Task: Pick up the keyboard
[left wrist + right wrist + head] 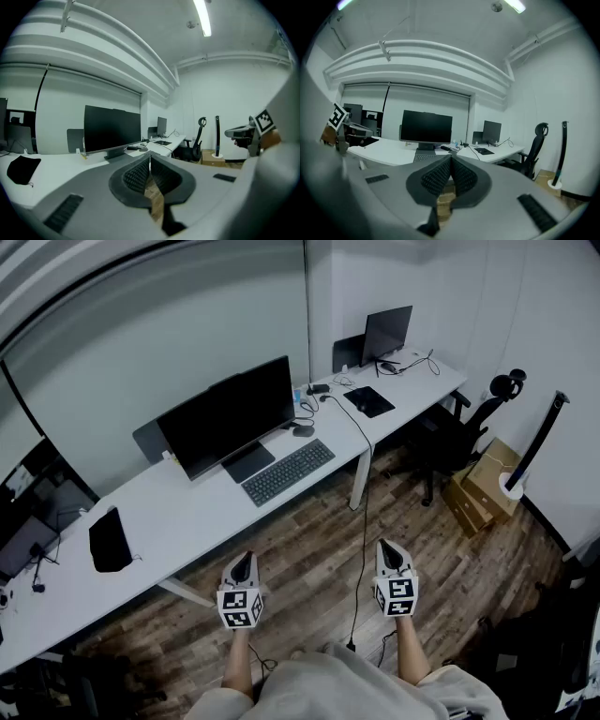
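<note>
A dark grey keyboard (288, 471) lies on the long white desk (187, 521), just in front of a black monitor (230, 416). In the right gripper view the keyboard (425, 158) shows as a thin strip below the monitor (427, 127). Both grippers hover over the wooden floor, well short of the desk's front edge. My left gripper (242, 566) is shut with nothing in it, and its ribbed pads (150, 159) meet at the tips. My right gripper (391, 555) is also shut and empty, with its tips (451, 158) touching.
A black pouch (110, 540) lies on the desk to the left. A second monitor (386, 333), a mouse pad (368, 401) and cables sit at the far right end. A black office chair (469, 423), cardboard boxes (480, 486) and a hanging cable (364, 521) stand to the right.
</note>
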Tool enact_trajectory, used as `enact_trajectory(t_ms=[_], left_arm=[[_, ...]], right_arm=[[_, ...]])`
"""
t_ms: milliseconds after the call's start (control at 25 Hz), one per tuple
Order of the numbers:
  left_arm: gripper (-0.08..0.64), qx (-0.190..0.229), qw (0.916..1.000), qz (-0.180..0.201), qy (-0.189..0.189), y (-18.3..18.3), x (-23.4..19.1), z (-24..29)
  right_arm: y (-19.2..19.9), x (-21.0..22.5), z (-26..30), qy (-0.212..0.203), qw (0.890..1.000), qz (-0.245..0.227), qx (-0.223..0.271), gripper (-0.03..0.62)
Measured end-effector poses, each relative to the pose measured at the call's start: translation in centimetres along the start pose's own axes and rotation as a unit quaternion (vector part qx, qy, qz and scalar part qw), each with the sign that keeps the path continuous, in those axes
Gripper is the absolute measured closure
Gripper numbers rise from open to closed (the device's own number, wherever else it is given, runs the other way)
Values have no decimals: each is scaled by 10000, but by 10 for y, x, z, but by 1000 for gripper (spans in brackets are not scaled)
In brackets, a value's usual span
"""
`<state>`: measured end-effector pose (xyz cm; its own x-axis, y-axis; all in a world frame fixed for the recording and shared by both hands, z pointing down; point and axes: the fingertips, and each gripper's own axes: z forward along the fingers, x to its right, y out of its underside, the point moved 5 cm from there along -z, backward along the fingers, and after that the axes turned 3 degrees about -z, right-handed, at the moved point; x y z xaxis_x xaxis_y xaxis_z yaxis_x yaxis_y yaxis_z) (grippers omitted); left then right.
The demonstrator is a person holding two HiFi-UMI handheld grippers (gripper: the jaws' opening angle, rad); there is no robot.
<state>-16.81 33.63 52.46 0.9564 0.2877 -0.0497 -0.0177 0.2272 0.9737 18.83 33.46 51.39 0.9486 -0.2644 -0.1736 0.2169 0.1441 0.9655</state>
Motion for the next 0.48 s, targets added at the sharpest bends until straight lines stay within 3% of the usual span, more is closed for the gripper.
enact_trajectory(t_ms=[480], left_arm=[[546,-55,10000,21,-12,2,-2,1]], right_arm=[[5,-7,3,-33,10000,-12,-63,592]])
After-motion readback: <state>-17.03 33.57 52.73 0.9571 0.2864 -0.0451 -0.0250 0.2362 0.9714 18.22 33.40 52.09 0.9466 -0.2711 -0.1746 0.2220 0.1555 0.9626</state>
